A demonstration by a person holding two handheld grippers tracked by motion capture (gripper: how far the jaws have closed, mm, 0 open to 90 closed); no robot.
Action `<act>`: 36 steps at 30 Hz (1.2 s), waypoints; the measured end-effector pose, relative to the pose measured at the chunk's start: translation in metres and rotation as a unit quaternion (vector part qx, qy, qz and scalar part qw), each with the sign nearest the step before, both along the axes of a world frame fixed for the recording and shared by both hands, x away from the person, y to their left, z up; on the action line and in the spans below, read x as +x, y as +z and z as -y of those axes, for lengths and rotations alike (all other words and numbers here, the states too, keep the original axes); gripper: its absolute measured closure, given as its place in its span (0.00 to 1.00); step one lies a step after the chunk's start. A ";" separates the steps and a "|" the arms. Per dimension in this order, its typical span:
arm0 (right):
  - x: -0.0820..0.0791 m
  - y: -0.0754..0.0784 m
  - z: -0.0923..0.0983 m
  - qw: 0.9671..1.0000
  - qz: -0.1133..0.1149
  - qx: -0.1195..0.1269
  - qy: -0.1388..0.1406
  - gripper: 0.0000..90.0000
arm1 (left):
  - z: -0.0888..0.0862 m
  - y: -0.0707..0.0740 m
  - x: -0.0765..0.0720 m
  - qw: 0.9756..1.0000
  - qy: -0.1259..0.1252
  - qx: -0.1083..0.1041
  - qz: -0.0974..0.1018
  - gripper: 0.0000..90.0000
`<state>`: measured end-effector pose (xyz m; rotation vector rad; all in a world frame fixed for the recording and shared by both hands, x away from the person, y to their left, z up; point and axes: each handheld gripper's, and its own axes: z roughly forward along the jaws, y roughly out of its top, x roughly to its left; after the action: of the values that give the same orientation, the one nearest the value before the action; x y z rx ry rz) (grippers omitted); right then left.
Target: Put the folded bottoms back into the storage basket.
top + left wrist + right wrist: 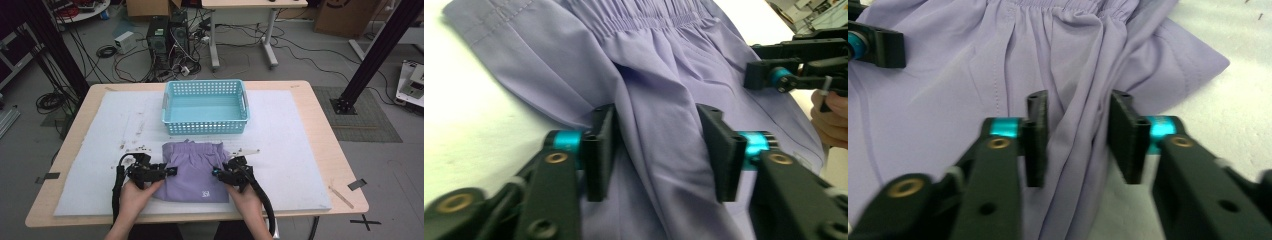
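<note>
Purple shorts (194,171) lie flat on the white mat (295,150) on the table (320,115), near edge, just in front of the empty blue basket (205,106). Elastic waistband points toward the basket.

Left gripper (159,171) sits at the shorts' left edge, jaws apart, a raised fold of cloth between them, not pinched yet. Right gripper (226,174) sits at the right edge, same thing: jaws apart straddling a ridge of fabric, no grip closed.

Fabric looks thin, light, soft and limp, so it will sag and bunch once lifted and may slip from a shallow pinch. Best hold is probably a deep bite on the bunched folds or side seams, both sides at once. The gathered waistband is thicker and likely grips better.
</note>
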<state>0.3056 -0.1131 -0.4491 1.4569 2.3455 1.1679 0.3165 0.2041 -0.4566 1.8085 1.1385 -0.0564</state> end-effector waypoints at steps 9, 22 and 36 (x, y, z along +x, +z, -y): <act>0.006 -0.001 -0.001 0.999 -0.017 0.013 0.036 0.98 | 0.012 0.002 0.002 1.000 -0.028 0.008 -0.006 0.92; 0.000 0.019 0.018 0.997 0.035 0.054 0.034 0.98 | 0.015 0.023 -0.003 0.998 -0.046 -0.010 0.045 0.94; 0.009 0.066 0.030 0.993 0.085 0.073 0.038 0.98 | 0.023 0.073 0.011 0.993 -0.048 -0.015 0.104 0.94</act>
<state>0.3142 -0.1436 -0.3831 1.2623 2.2589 1.4506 0.3272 0.1814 -0.3838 1.7953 0.8994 0.0566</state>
